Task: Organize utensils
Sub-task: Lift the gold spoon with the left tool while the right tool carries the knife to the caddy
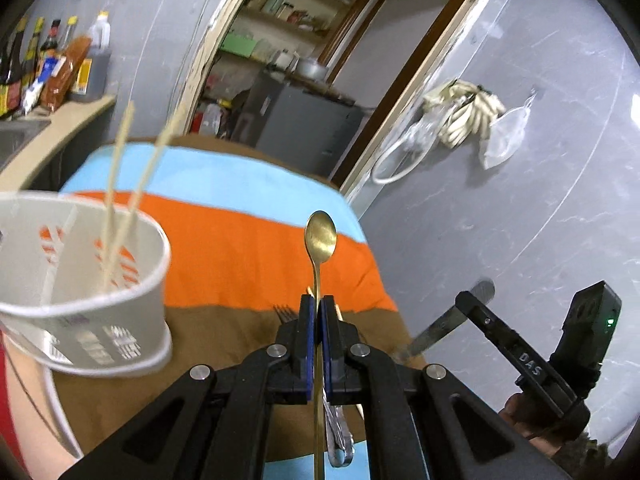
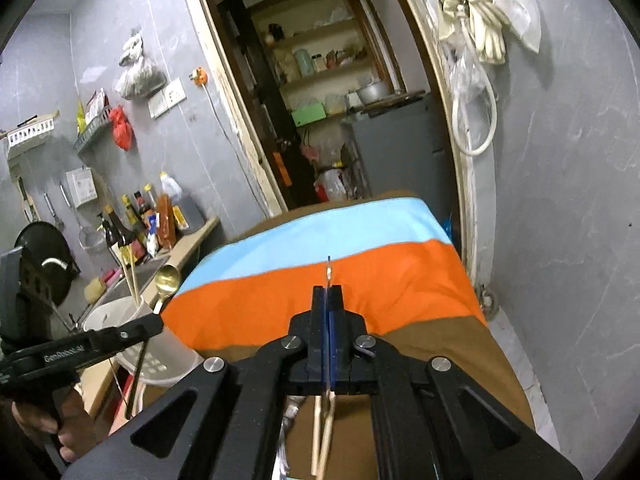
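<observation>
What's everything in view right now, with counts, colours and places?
spoon: one, gold, clamped in left gripper
knife: one, silver, clamped in right gripper
holder: one, white, at the table's left edge
standing chopsticks: two, pale wood, tilted in holder
loose chopsticks: two, pale wood, on cloth beneath right gripper
fork: one, silver, on brown stripe beneath left gripper
cloth: one, blue, orange and brown stripes, covering table
bottles: several, mostly dark, on left counter
left gripper: black, shut
right gripper: black, shut
</observation>
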### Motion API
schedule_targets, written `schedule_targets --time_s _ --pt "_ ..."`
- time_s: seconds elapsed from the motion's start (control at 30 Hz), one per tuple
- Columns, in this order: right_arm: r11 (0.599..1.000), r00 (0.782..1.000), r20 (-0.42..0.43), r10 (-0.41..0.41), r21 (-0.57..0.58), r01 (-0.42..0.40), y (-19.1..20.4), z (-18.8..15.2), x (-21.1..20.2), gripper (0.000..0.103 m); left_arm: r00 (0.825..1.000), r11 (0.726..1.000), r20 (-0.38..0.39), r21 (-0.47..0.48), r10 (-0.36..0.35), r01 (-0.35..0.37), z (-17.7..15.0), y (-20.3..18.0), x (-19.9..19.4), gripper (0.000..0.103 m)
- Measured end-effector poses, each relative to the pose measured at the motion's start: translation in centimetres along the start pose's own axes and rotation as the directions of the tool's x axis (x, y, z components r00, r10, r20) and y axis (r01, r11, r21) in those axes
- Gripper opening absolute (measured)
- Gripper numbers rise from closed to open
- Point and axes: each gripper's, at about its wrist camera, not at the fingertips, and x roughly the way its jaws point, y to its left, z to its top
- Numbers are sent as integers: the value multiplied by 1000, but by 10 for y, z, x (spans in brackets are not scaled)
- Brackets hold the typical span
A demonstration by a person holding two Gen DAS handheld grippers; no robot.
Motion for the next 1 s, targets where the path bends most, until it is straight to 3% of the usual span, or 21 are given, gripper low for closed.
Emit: schedule_targets --time_s 0.3,0.57,1.0 --pt "1000 1000 13 -19 -23 20 30 5 -9 1 998 999 52 4 -32 32 26 17 -37 4" --pt "994 996 64 61 -94 -55 83 36 -26 1 983 995 176 -71 -53 66 60 47 -73 4" --pt "957 967 79 242 -186 -224 172 53 -24 1 932 983 344 -178 113 -53 90 129 -121 4"
